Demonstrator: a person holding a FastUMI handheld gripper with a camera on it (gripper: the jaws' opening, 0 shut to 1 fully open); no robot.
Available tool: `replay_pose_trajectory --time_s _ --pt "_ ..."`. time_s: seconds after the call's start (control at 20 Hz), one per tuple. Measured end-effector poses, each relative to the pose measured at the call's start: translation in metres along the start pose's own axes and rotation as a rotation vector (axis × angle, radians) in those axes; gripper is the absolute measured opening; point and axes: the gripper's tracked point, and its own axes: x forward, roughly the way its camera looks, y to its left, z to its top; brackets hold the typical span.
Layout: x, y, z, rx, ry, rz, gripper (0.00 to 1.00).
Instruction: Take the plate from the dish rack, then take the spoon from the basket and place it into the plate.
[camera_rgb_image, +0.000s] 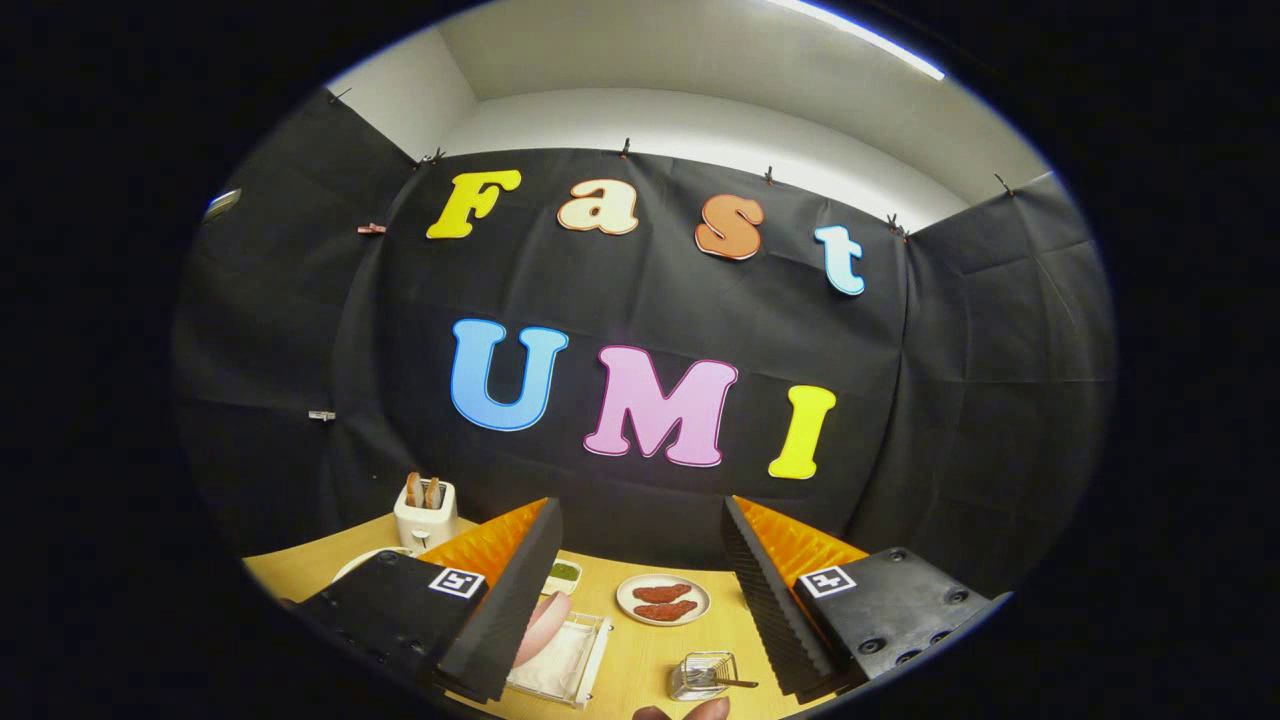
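My gripper (640, 510) is open and held high above the wooden table (650, 650), with nothing between its fingers. Below the gap, close to the left finger, a pink plate (547, 618) leans in a white dish rack (570, 662). To the right of the rack, near the right finger, stands a small wire basket (702, 675). A spoon (735, 683) lies in it with its dark handle sticking out to the right.
A round plate with two reddish food pieces (662, 600) lies beyond the rack and basket. A small dish of green food (563, 572) sits by the left finger. A white toaster (425, 512) stands at the back left. A person's fingertips (690, 712) show near the basket.
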Motion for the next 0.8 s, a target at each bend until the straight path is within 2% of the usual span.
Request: replay_pose_trajectory --time_s 0.3,0.6,0.8 --pt "0.009 0.019 -0.021 0.017 0.094 0.040 0.98" --pt "0.038 0.050 -0.095 0.024 0.409 0.126 0.98" --pt "0.055 0.074 -0.159 0.062 0.633 0.128 0.98"
